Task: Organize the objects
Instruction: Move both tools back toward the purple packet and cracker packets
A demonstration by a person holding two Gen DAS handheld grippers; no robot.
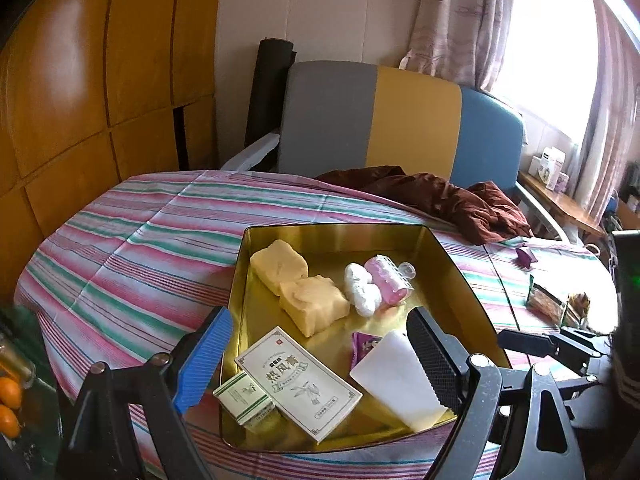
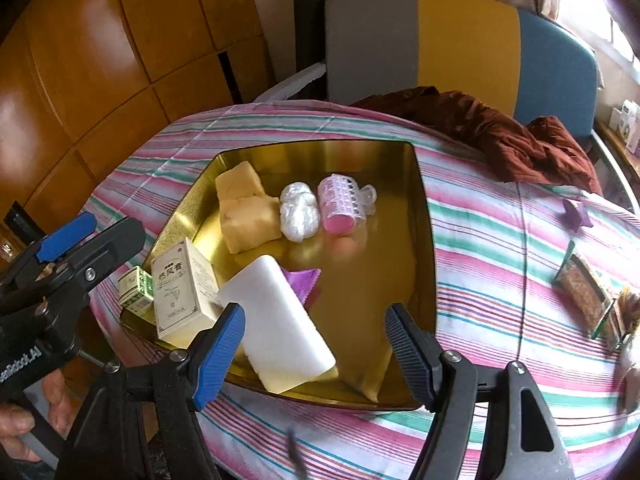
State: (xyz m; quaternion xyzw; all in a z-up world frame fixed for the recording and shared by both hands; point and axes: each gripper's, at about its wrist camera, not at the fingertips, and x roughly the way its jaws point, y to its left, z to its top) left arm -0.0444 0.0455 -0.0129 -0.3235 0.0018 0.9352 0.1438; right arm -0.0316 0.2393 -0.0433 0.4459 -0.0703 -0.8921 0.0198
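Observation:
A gold tin tray (image 1: pixel 452 264) (image 2: pixel 404 280) sits on the striped tablecloth. It holds two yellow sponges (image 1: pixel 298 290) (image 2: pixel 246 210), a white bundle (image 1: pixel 362 290) (image 2: pixel 298 210), a pink hair roller (image 1: pixel 390 280) (image 2: pixel 342 204), a white block (image 1: pixel 394 378) (image 2: pixel 276 320), a purple packet (image 1: pixel 366 346) (image 2: pixel 306 282), a cream box (image 1: pixel 298 384) (image 2: pixel 182 294) and a small green box (image 1: pixel 246 398) (image 2: pixel 136 290). My left gripper (image 1: pixel 316 364) (image 2: pixel 68 240) is open over the tray's near edge. My right gripper (image 2: pixel 316 348) is open above the white block and tray front.
A green snack packet (image 1: pixel 546 300) (image 2: pixel 586 292) and a small purple item (image 1: pixel 526 256) (image 2: pixel 576 212) lie on the cloth right of the tray. A brown cloth (image 1: pixel 440 196) (image 2: pixel 500 132) lies behind it. A grey, yellow and blue chair back (image 1: pixel 400 120) stands beyond.

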